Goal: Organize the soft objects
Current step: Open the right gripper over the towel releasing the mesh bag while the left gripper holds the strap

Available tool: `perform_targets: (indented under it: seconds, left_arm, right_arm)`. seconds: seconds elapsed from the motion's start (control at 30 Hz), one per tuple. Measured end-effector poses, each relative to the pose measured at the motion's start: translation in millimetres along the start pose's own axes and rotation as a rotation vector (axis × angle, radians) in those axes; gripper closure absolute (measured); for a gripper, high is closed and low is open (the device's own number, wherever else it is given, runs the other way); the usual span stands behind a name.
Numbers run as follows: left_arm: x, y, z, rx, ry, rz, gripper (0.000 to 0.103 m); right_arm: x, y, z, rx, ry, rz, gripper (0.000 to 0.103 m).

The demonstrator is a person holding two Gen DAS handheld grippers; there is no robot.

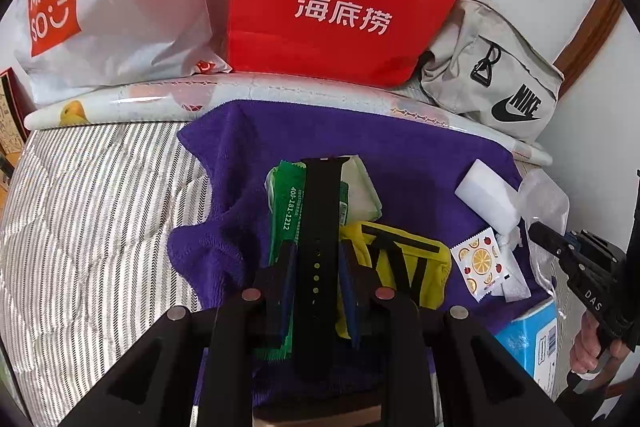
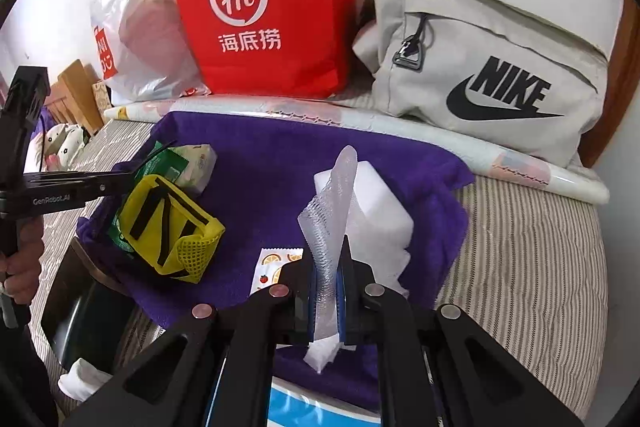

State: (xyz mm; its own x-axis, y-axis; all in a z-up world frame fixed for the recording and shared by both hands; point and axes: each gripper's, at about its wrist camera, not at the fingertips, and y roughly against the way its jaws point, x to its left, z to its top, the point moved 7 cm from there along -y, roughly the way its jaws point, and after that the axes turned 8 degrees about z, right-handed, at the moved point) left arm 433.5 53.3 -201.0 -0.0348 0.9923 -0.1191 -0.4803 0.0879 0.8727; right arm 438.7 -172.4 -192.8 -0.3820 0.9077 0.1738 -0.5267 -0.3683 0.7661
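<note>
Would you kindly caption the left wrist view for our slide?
Left gripper clamps a black watch strap above items lying on a purple towel.

Blue box (image 1: 532, 337) cut off by gripper; green packet (image 1: 286, 211) half hidden under strap (image 1: 318, 227)

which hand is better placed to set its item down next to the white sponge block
Right, probably: the right gripper, shut on a clear mesh strip, hangs directly before the white sponge block; the left gripper holds a black watch strap farther off.
</note>
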Motion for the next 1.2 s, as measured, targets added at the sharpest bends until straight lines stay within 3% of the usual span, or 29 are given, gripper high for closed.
perform_targets:
  seconds: [0.17, 0.23, 0.4, 0.57, 0.7, 0.87, 1.2]
  left_arm:
    - [1, -6, 1, 0.017, 0.009, -0.010, 0.082]
    - [1, -7, 1, 0.019, 0.004, -0.009, 0.082]
    - [0, -9, 3, 0.026, 0.004, -0.014, 0.082]
    - [1, -9, 4, 0.038, 0.012, -0.025, 0.081]
    - [1, -7, 3, 0.044, 0.009, -0.035, 0.075]
    - [2, 1, 3, 0.029, 0.016, -0.048, 0.068]
    - [6, 27, -6, 0.006, 0.019, -0.046, 0.068]
  right_arm:
    - [0, -8, 1, 0.016, -0.012, 0.018, 0.092]
    - [0, -11, 0, 0.026, -0.017, 0.029, 0.087]
    - [3, -12, 2, 0.012, -0.011, 0.039, 0.062]
    - [2, -12, 8, -0.003, -0.041, 0.051, 0.059]
    - [5, -10, 11, -0.007, -0.059, 0.075, 0.048]
    - [11, -1, 15, -0.030, -0.049, 0.076, 0.043]
    - [26, 23, 6, -0.050, -0.047, 0.098, 0.043]
